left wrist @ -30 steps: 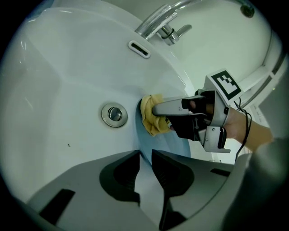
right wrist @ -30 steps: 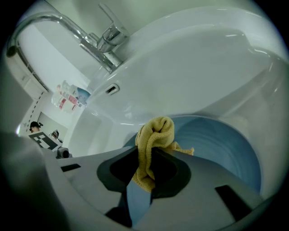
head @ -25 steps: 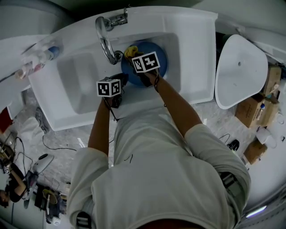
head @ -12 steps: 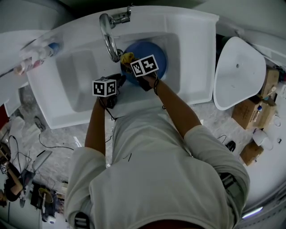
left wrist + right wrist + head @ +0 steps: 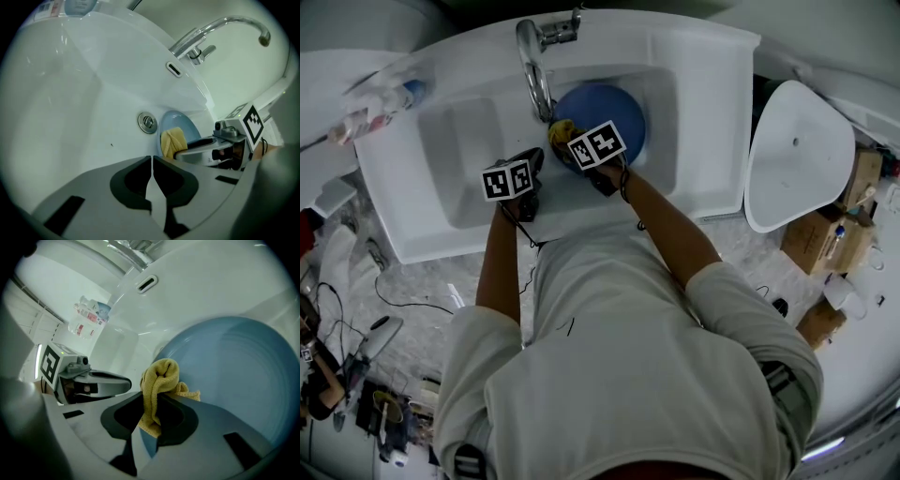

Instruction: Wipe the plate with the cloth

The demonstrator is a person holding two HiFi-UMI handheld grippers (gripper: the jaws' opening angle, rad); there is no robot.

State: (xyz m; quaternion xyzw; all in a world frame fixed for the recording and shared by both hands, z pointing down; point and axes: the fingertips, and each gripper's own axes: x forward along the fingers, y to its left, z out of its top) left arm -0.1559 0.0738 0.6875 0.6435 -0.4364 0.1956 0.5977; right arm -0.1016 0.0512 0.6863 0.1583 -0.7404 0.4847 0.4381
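Note:
A round blue plate (image 5: 605,112) leans in the white sink (image 5: 459,159), below the tap; it shows large in the right gripper view (image 5: 234,362). My right gripper (image 5: 567,141) is shut on a folded yellow cloth (image 5: 161,380), which it holds against the plate's left edge (image 5: 171,123). My left gripper (image 5: 152,161) hovers over the bare sink floor, left of the plate and apart from it. Its jaws have just been closing and now meet with nothing between them. In the head view it (image 5: 532,157) sits beside the right gripper.
The chrome tap (image 5: 534,56) arches over the plate's left side. A drain (image 5: 147,122) lies just left of the plate. Bottles (image 5: 384,103) stand on the sink's left ledge. A white basin-shaped object (image 5: 797,150) and cardboard boxes (image 5: 853,197) lie to the right.
Both grippers have shifted left in the head view. The left gripper has drawn away from the plate, and the cloth has slid toward the plate's left rim.

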